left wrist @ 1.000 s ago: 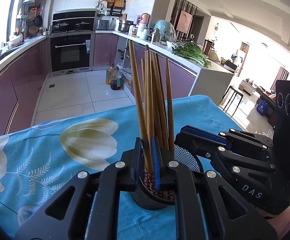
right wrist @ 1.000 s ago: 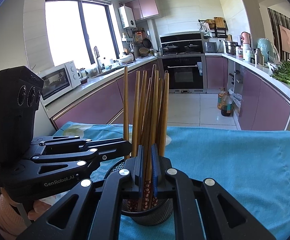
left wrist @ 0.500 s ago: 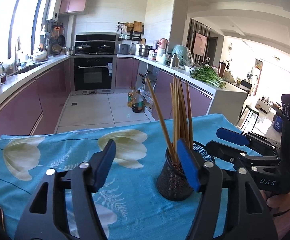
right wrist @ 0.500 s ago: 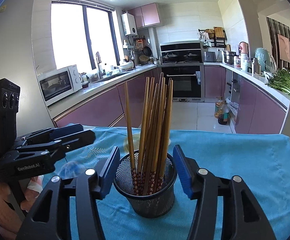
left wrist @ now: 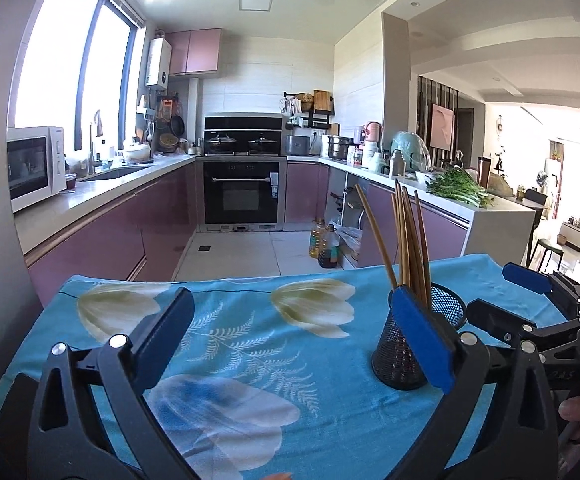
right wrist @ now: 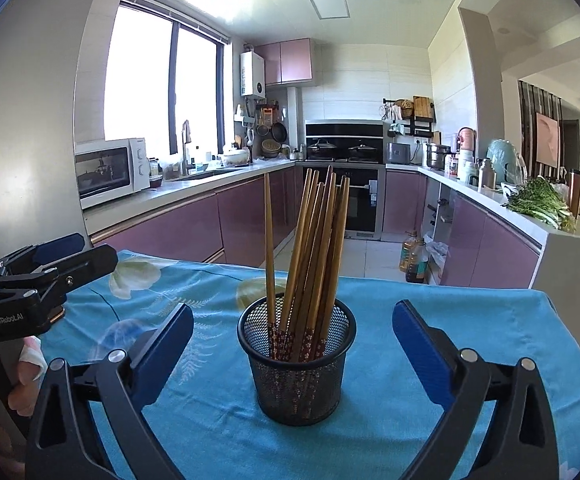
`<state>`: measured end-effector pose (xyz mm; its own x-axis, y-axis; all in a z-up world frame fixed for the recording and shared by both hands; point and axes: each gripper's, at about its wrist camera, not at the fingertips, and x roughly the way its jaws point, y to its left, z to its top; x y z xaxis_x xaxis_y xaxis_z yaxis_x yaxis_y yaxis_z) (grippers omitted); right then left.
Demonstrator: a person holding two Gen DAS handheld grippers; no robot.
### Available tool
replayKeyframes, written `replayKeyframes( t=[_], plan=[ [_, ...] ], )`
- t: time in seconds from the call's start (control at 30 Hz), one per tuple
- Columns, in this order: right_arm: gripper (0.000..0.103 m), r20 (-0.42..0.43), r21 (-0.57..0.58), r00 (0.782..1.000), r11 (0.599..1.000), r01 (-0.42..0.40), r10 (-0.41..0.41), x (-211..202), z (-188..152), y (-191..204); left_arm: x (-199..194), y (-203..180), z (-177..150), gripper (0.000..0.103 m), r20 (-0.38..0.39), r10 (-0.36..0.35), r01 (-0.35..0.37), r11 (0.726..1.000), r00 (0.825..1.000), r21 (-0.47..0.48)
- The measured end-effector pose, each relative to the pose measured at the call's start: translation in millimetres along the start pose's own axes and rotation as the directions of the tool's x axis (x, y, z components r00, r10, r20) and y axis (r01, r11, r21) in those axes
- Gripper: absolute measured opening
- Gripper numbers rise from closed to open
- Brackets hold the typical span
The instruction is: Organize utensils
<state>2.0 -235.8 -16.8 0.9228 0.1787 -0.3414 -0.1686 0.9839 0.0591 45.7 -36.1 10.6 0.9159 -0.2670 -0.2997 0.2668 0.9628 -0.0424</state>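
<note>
A black mesh holder (right wrist: 297,372) stands upright on the blue flowered tablecloth (right wrist: 469,320), with several wooden chopsticks (right wrist: 309,240) leaning in it. My right gripper (right wrist: 293,310) faces it with jaws opening wide. The holder sits in line with the gap, and neither blue pad touches it. In the left wrist view the holder (left wrist: 393,356) is partly behind the right finger (left wrist: 421,340) of my left gripper (left wrist: 291,332), whose jaws are also opening with only cloth between them. Each gripper shows in the other's view: the right (left wrist: 497,294), the left (right wrist: 90,250).
The table's far edge (left wrist: 250,280) drops to a tiled kitchen floor where oil bottles (left wrist: 325,244) stand. Purple cabinets, an oven and a counter with greens (right wrist: 541,204) lie beyond. A person's hand (right wrist: 26,360) holds the left gripper's handle.
Both grippers were shut on chopsticks in the holder. They have let go, opened wide and drawn back. The left one has swung away to the left of the holder.
</note>
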Motion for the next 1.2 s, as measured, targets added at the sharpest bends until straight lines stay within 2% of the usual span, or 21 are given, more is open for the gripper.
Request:
replayKeyframes(
  t=[0.2,0.4,1.2],
  plan=[
    [0.096,0.037,0.001,0.999,1.0,0.029,-0.029,-7.6,-3.9,8.6,-17.8,0.6,-4.0,0.097,0.06,0.065,-0.065,0.998,0.996,0.013],
    [0.096,0.062,-0.001,0.997,0.999,0.051,-0.051,-14.2,-5.8,16.3,-28.0,0.6,-6.0,0.097,0.086,0.1,-0.101,0.995,0.991,0.011],
    [0.096,0.083,-0.002,0.995,0.998,0.06,-0.06,-20.5,-8.3,22.8,-37.6,2.2,-11.2,0.097,0.104,0.151,-0.152,0.988,0.983,0.001]
  ],
)
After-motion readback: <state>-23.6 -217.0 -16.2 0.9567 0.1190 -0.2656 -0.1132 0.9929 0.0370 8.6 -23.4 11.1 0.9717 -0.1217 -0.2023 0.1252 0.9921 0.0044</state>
